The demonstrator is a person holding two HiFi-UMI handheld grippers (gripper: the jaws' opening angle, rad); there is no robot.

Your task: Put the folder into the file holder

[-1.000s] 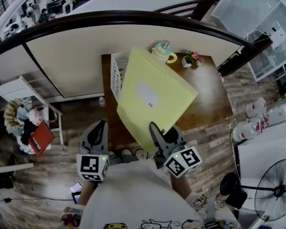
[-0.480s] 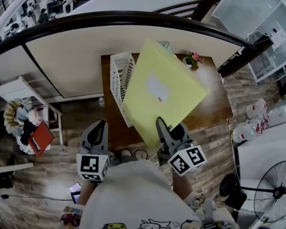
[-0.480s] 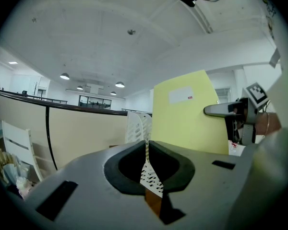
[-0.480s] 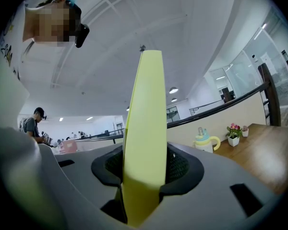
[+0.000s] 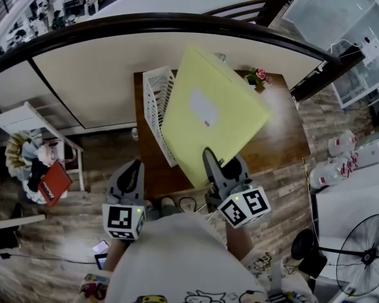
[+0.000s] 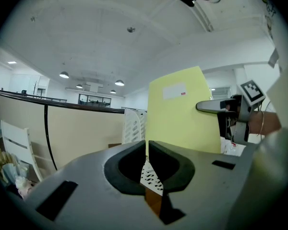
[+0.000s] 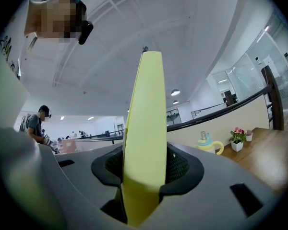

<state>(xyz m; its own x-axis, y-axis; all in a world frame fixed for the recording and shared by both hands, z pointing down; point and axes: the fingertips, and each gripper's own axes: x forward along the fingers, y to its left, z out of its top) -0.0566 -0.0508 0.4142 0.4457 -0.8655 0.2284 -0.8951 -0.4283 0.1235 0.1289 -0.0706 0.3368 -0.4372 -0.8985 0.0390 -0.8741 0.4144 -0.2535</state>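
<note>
A large yellow folder (image 5: 215, 112) is held up in the air over the brown table (image 5: 284, 137), tilted, with a white label on its face. My right gripper (image 5: 218, 164) is shut on its lower edge; in the right gripper view the folder (image 7: 144, 128) stands edge-on between the pads. A white slotted file holder (image 5: 156, 103) stands on the table's left end, just left of the folder. My left gripper (image 5: 132, 169) hangs off the table's near left corner, shut and empty. From the left gripper view I see the folder (image 6: 182, 109), the file holder (image 6: 134, 126) and the right gripper (image 6: 225, 107).
A small flower pot (image 5: 256, 77) sits at the table's back edge, and a yellow and blue teapot (image 7: 207, 142) stands beside it. A dark curved railing (image 5: 177, 24) runs behind the table. A white chair with clothes (image 5: 31, 150) is at the left, a fan (image 5: 366, 248) at lower right.
The folder has been lifted higher and stood more upright, and it now covers the teapot. Over the last half second it drifted slightly left. The left gripper has not moved.
</note>
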